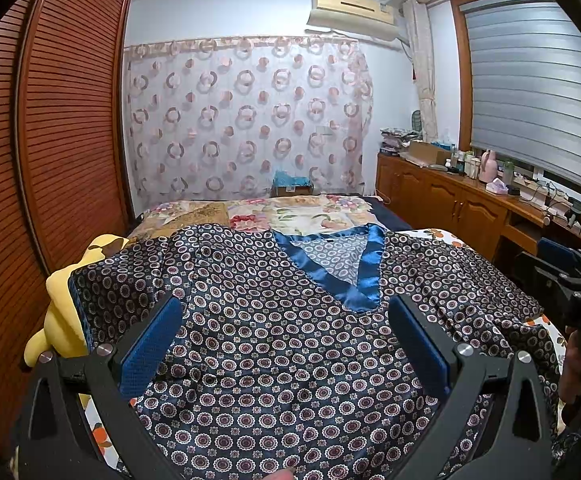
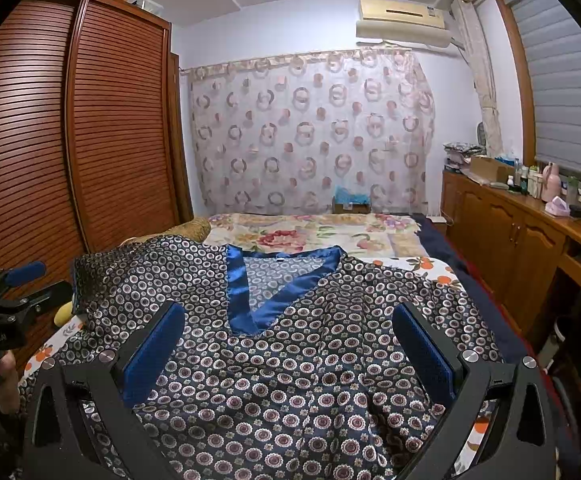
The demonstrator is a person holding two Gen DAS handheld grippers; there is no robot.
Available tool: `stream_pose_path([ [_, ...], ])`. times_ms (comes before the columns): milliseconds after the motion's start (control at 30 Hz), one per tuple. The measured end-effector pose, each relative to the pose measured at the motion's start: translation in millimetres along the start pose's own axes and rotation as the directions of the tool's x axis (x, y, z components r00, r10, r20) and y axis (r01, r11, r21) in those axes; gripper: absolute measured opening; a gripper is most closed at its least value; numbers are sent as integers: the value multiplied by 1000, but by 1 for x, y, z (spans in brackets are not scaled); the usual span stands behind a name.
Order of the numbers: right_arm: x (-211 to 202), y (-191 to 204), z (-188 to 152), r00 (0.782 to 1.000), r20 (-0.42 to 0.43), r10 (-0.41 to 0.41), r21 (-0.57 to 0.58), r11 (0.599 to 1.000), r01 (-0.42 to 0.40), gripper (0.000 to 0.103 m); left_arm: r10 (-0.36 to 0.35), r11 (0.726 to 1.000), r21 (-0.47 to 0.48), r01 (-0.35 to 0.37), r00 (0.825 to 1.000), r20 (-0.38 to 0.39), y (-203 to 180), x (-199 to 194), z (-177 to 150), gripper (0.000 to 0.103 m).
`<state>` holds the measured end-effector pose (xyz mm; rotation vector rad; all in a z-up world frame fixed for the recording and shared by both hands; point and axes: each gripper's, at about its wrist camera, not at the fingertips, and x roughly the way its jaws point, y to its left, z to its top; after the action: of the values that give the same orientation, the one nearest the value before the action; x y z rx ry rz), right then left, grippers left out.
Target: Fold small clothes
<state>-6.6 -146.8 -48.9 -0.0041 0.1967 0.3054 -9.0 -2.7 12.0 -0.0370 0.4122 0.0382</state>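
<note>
A dark navy satin top (image 1: 274, 332) with small ring patterns and a shiny blue V-neck trim (image 1: 342, 280) lies spread flat on the bed, neck pointing away. My left gripper (image 1: 286, 312) hovers open over its lower middle, blue pads wide apart, nothing between them. In the right wrist view the same top (image 2: 290, 364) with its V-neck (image 2: 258, 304) fills the foreground, and my right gripper (image 2: 290, 320) hangs open above it, empty. The right gripper (image 1: 570, 280) shows at the right edge of the left view; the left gripper (image 2: 22, 284) shows at the left edge of the right view.
The bed (image 2: 442, 276) carries a white sheet with orange fruit print and a floral quilt (image 1: 290, 212) further back. A yellow plush (image 1: 62, 304) lies at the left bed edge. A louvred wooden wardrobe (image 1: 50, 140) stands left, a wooden cabinet (image 2: 510, 232) with bottles right.
</note>
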Motion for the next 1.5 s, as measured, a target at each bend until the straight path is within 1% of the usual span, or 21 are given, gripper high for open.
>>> stream_pose_path([
  [1500,-1,1,1,1000,6,5,1,1000,-5,103,9,1000,7,-9,1000,-1,0,-1,1,103],
])
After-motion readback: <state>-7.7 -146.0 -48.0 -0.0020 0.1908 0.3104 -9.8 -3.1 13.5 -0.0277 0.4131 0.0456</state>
